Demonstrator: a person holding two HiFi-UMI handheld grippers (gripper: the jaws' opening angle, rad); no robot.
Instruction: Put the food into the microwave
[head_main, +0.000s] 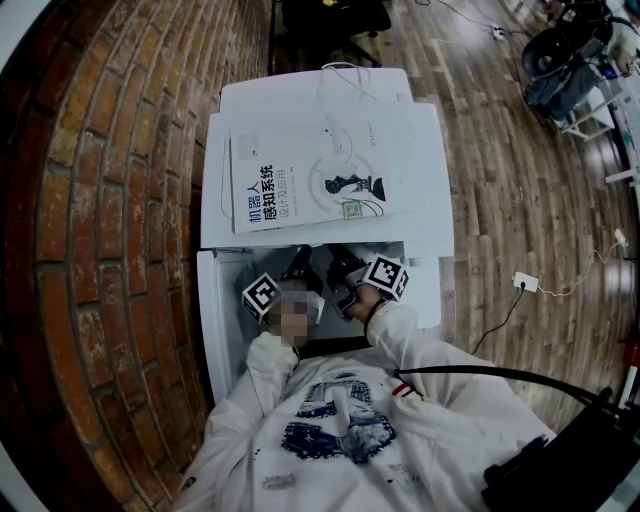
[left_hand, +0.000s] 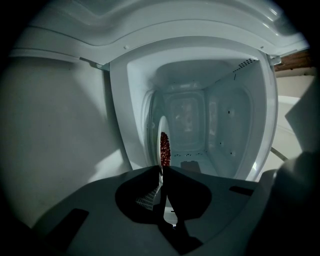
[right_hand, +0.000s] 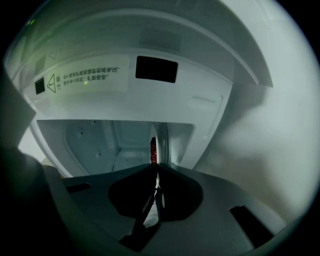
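A white plate (left_hand: 163, 131) with red food (left_hand: 165, 149) on it shows edge-on at the mouth of the open white microwave (left_hand: 210, 125). My left gripper (left_hand: 162, 172) is shut on the plate's rim. In the right gripper view the same plate (right_hand: 157, 146) and food (right_hand: 153, 150) stand before the cavity (right_hand: 110, 142), and my right gripper (right_hand: 156, 172) is shut on its rim. From the head view both grippers, left (head_main: 298, 268) and right (head_main: 345, 270), reach under the microwave's top (head_main: 420, 150); the plate is hidden there.
A large book (head_main: 310, 180) lies on top of the microwave. The open door (head_main: 215, 330) stands at the left, close to a brick wall (head_main: 110, 250). A power strip (head_main: 525, 282) and cables lie on the wooden floor at the right.
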